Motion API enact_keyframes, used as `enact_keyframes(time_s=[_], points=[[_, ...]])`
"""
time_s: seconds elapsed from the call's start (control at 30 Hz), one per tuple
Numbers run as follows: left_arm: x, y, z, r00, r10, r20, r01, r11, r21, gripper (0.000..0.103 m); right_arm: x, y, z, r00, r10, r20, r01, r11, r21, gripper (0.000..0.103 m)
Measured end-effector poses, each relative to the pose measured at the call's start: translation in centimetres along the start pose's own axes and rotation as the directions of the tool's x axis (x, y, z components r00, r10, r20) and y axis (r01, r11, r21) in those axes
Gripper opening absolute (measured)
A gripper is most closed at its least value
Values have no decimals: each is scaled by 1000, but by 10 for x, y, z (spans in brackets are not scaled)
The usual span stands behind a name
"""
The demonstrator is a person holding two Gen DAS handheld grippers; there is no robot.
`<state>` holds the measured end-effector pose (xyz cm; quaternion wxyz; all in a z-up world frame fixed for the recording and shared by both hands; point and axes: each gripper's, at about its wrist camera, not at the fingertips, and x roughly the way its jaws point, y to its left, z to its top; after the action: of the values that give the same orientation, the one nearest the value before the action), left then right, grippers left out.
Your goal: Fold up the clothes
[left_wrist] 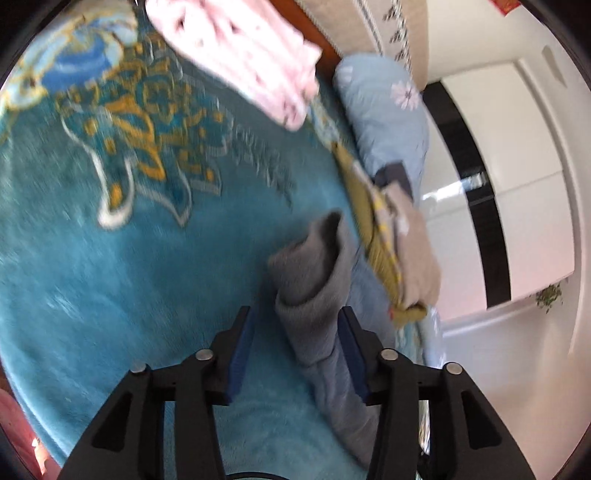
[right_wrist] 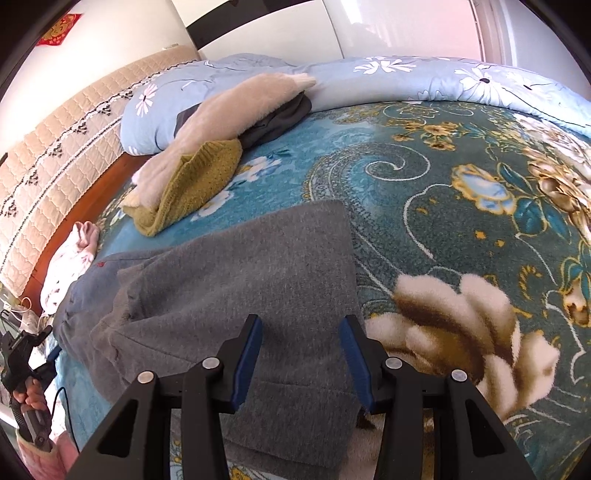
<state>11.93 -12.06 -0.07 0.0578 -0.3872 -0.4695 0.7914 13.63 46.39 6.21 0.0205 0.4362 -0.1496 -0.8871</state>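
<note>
A: Where is the gray sweater (right_wrist: pixel 236 295)?
B: On the bed (right_wrist: pixel 461 229), middle of the frame.
A: And the tools?
B: Left tool (left_wrist: pixel 297 350) and right tool (right_wrist: pixel 301 354) both stand apart, gripping nothing.

Nothing really readable here. The red paper decoration (right_wrist: pixel 59 29) on the wall has a gold character, too small and blurry to make out.

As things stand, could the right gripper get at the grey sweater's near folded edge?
Probably yes. The right gripper hangs open directly over the grey sweater, nothing lies between them, and the folded pile sits well beyond on the blanket.
</note>
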Motion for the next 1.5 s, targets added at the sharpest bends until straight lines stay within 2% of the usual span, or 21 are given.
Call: enact_keyframes(time_s=[0.1,0.17,0.4,0.47,0.67,0.83,0.93,1.0,1.1,1.2,1.27,1.37,1.5], points=[[11,-2,-6,999,10,-42,-10,1000,14,52,0,3,-1,1000,-14,2,14,1000,-11,49],[14,-5,-5,999,16,-39,-15,999,30,53,1,3,-1,1000,-17,0,17,1000,-14,49],[23,-15,2,998,-50,-31,50,999,2,52,1,4,-1,1000,-12,-4,12,1000,-12,50],[25,-16,3,999,-47,-20,46,999,-8,51,1,3,-1,1000,-7,-5,7,1000,-7,50],[24,-2,7,999,-43,14,44,995,-88,29,0,3,-2,1000,3,-7,-3,1000,5,50],[20,-24,9,999,8,45,-7,1000,-23,21,-2,-1,-1,1000,18,-1,-18,1000,24,51],[17,-65,11,995,67,75,-74,993,92,20,-6,-5,-1,999,35,15,-35,998,50,51],[18,-107,9,991,109,71,-122,968,218,20,-6,-8,0,999,39,15,-40,997,61,51],[16,-165,-3,994,100,40,-108,933,343,20,-6,-10,1,999,37,10,-38,997,68,51],[14,-220,-23,995,87,58,-104,881,462,20,-7,-10,1,1000,26,14,-26,998,57,51],[21,-257,-45,997,60,47,-76,828,556,20,-8,-10,2,1000,22,19,-23,998,57,51],[38,-299,-86,1000,3,-30,18,753,658,20,-10,-13,2,999,25,25,-27,997,78,51],[69,-324,-148,995,-2,-100,77,650,756,20,-13,-23,5,999,29,36,-33,992,124,51]])
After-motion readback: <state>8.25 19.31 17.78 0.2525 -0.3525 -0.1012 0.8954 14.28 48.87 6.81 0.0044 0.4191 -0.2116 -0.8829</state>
